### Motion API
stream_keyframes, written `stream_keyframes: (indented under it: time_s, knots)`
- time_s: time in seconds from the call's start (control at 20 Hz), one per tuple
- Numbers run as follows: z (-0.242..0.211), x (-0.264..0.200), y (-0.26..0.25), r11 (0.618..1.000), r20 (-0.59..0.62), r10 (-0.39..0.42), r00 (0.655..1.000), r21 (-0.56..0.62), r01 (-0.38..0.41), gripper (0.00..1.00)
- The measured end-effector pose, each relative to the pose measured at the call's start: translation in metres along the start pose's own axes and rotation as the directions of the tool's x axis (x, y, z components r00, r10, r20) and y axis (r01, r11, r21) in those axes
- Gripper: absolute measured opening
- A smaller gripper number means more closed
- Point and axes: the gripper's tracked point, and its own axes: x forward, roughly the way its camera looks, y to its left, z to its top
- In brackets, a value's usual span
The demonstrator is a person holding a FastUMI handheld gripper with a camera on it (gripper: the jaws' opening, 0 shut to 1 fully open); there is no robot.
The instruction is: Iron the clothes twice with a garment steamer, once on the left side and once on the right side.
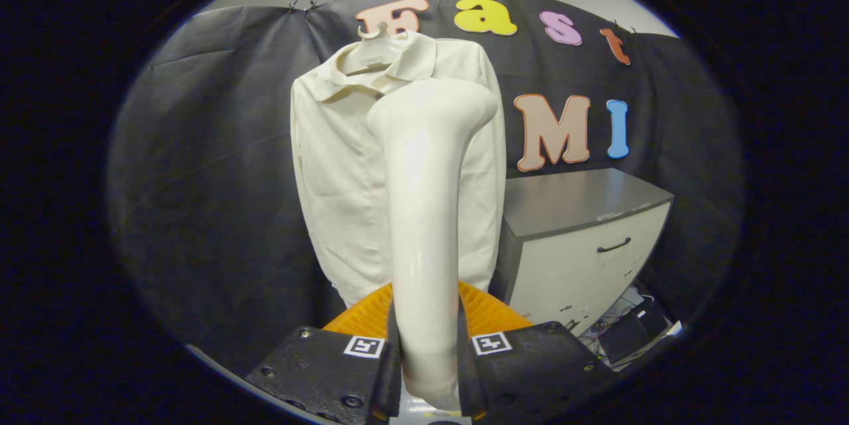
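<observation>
**Steamer held upright before the hanging shirt**

Both fingers of the gripper press on the handle of the garment steamer, one on each side, closed tight around it. From between them the steamer rises upright, its flared head tipped toward the right. Beyond it a cream collared shirt hangs on a hanger against the black cloth wall. Right of the shirt stands a grey-topped cabinet, with cables on the floor beside it.
</observation>
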Motion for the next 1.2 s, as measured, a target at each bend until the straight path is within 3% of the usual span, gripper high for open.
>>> stream_keyframes:
  time_s: [0.5, 1.2]
  knots:
    - [0.079, 0.085, -0.021, 0.996, 0.093, 0.086, 0.992, 0.024, -0.088, 0.34]
    - [0.047, 0.159, -0.025, 0.986, 0.030, 0.161, 0.986, 0.032, -0.162, 0.34]
